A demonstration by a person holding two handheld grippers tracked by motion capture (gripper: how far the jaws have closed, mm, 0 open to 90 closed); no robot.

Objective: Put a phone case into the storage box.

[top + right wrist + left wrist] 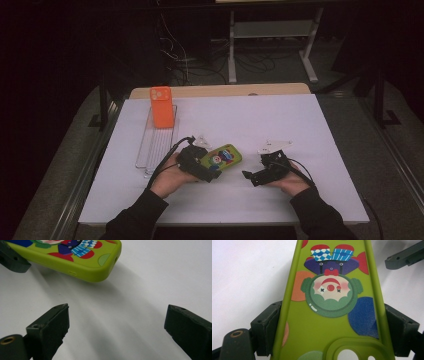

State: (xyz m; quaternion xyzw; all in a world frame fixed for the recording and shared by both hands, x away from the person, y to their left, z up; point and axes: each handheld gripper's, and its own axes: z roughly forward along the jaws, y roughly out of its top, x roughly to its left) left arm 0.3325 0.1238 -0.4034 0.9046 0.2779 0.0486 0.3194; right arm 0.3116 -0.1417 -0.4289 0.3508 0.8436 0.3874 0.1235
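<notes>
High view first: the left gripper [212, 167] sits near the middle of the white surface [280, 120], clamped across a green phone case [223, 157] with a cartoon clown printed on it. The case lies toward the near side of the surface, angling away to the right from the person's left hand [170, 179]. Cut to the left gripper view, and there it is up close: the green phone case [332, 315] runs straight up between the two black jaws, each pad pressed flat against a long edge, camera cut-out at the bottom, clown face upside down. Firm hold, no gap on either side. Over on the right, the right gripper [248, 176] rests low on the surface in the person's right hand [290, 184], just beside the case and apart from it. Right gripper view confirms it: jaws spread wide, bare white surface [150, 277] between them, the green phone case [82, 260] lying beyond their tips at upper left. Back left in the high view, an orange phone case [161, 106] stands at the far end of a clear slotted rack [152, 147], well apart from both grippers.
</notes>
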